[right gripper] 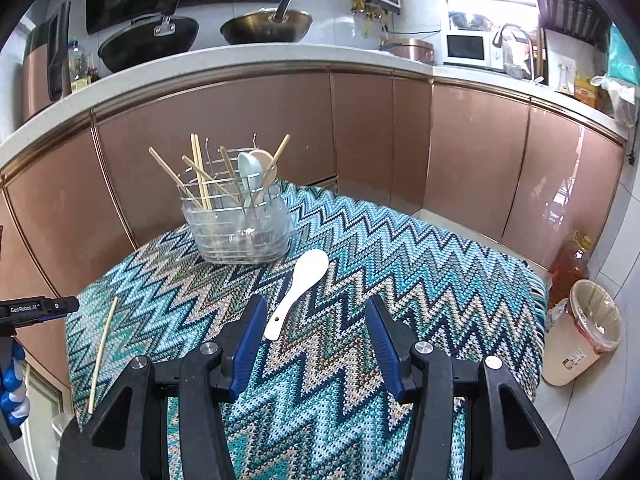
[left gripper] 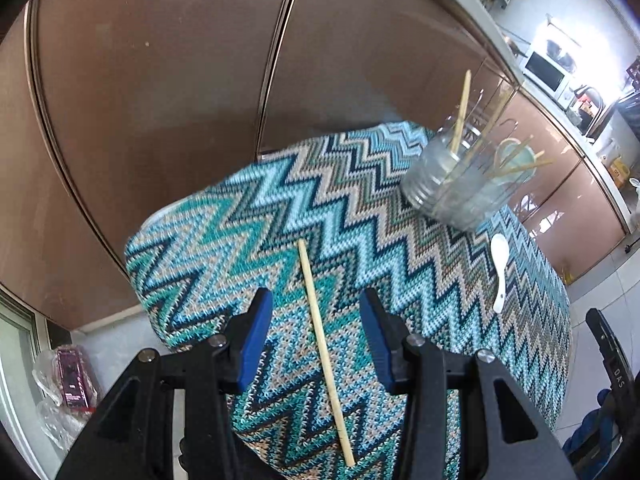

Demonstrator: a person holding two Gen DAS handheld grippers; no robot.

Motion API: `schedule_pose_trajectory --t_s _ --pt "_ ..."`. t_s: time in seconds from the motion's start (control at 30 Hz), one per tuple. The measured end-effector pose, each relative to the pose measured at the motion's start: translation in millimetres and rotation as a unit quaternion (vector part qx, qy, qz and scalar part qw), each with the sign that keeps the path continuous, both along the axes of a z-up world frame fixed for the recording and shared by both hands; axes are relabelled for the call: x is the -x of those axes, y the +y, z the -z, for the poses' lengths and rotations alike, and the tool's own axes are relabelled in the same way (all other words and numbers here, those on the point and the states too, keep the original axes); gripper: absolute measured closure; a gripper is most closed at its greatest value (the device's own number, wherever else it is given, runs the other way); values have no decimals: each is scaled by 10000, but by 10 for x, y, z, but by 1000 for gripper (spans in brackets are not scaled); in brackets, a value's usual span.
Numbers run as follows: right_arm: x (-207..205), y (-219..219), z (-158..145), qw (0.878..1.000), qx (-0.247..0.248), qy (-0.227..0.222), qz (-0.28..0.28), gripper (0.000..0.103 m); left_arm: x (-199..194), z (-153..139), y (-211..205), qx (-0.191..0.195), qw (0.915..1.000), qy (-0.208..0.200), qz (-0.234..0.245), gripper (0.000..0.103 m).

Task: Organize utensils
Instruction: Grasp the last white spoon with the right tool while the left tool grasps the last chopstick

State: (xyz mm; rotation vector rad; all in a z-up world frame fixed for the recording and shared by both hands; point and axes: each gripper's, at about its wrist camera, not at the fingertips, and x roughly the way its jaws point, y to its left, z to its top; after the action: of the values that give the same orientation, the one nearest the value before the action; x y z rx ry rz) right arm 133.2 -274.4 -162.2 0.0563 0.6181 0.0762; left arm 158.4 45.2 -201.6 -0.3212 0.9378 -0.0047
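A single wooden chopstick [left gripper: 324,352] lies on the zigzag cloth [left gripper: 240,220], running lengthwise between the blue pads of my left gripper [left gripper: 316,300], which is open above it and not touching it. A white ceramic spoon [right gripper: 298,292] lies bowl-up on the cloth [right gripper: 400,260]. Its handle end sits just ahead of my right gripper [right gripper: 316,306], which is open and holds nothing. The clear utensil holder [right gripper: 238,224] stands at the table's far side with several chopsticks and spoons in it. The same spoon [left gripper: 500,268], holder [left gripper: 460,184] and chopstick [right gripper: 102,354] show in the opposite views.
Brown cabinet doors [right gripper: 460,152] run behind the table under a white counter with woks [right gripper: 148,40] and a microwave [right gripper: 468,48]. A bin [right gripper: 580,332] and an oil bottle [right gripper: 572,264] stand on the floor to the right. A gloved hand [right gripper: 14,384] holds the left gripper's body [right gripper: 36,308].
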Motion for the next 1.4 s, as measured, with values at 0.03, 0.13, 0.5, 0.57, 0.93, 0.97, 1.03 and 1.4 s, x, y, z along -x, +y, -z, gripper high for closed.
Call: schedule_pose_trajectory --t_s 0.03,0.13,0.5,0.57,0.93,0.97,1.03,1.4 --pt "-27 4 11 10000 11 36 -35 54 -31 35 27 70 9999 74 12 60" --pt "-131 16 56 9997 104 134 -162 54 -105 101 97 176 9996 226 -7 60" --pt "-648 -8 240 9961 5 578 -672 54 -308 286 96 352 9981 499 65 60" --pt "-729 -8 267 9953 -33 638 -726 54 -342 330 94 408 9975 567 93 60" --pt "-1150 -4 381 9859 -366 1194 -1110 54 -467 436 248 899 9910 958 242 60" --pt "-1188 -12 389 9850 -382 1257 -1122 54 -482 439 275 987 9898 997 258 60" --pt "-1236 -26 399 9834 -402 1343 -1154 54 -511 441 309 1110 9877 1056 297 62" --pt "-1610 -223 565 9697 -913 1848 -1315 57 -759 489 184 1046 9828 1428 521 70"
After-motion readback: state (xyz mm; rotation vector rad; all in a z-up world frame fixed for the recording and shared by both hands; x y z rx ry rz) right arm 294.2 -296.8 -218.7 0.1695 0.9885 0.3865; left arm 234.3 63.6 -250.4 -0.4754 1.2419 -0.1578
